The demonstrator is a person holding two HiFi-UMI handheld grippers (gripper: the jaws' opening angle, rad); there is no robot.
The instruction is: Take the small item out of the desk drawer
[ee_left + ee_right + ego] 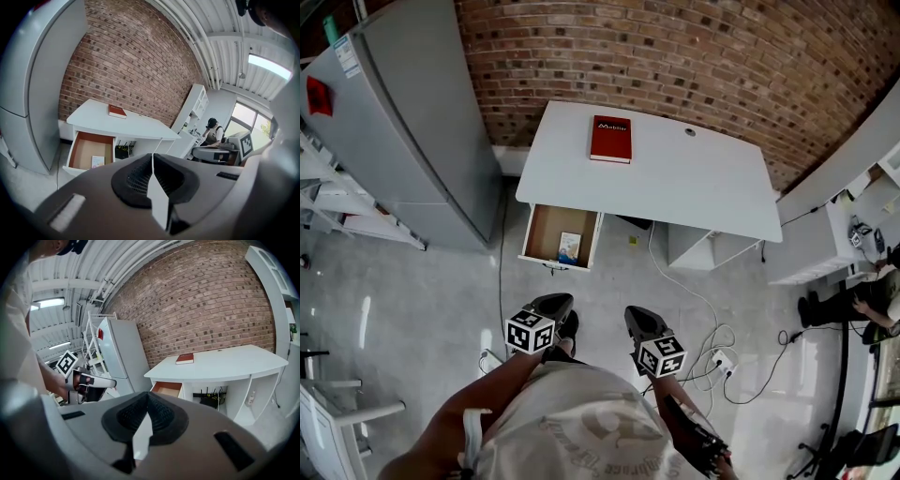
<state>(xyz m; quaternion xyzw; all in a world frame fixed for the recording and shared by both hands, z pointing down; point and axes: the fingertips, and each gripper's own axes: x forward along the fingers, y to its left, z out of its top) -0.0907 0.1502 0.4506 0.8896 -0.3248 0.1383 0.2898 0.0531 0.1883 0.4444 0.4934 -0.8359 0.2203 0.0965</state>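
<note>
Facing the open desk drawer (529, 234) from well back, with both tools empty: left tongs (557, 302) held with jaws pressed flat together on nothing, right tongs (637, 316) likewise closed tight and bare. Seen well ahead of the left tongs, slightly to their left and lower down: the small item (569, 247), lying flat on the drawer floor near the front, close to the wall on the side nearer the right tongs. Judged by looks, a thin pale card or flat packet with blue print; hard to say more at this range. Probably very light, somewhat bendy, not fragile, possibly slick-faced. Awkward mainly for lying flush on the floor, so no pinching across the faces straight away. Better to open the jaws first, come down steeply, slip one jaw under an edge or nudge the thing against the drawer wall to tip it up, then pinch across the raised edge. Needs only a light squeeze, to avoid creasing.
</note>
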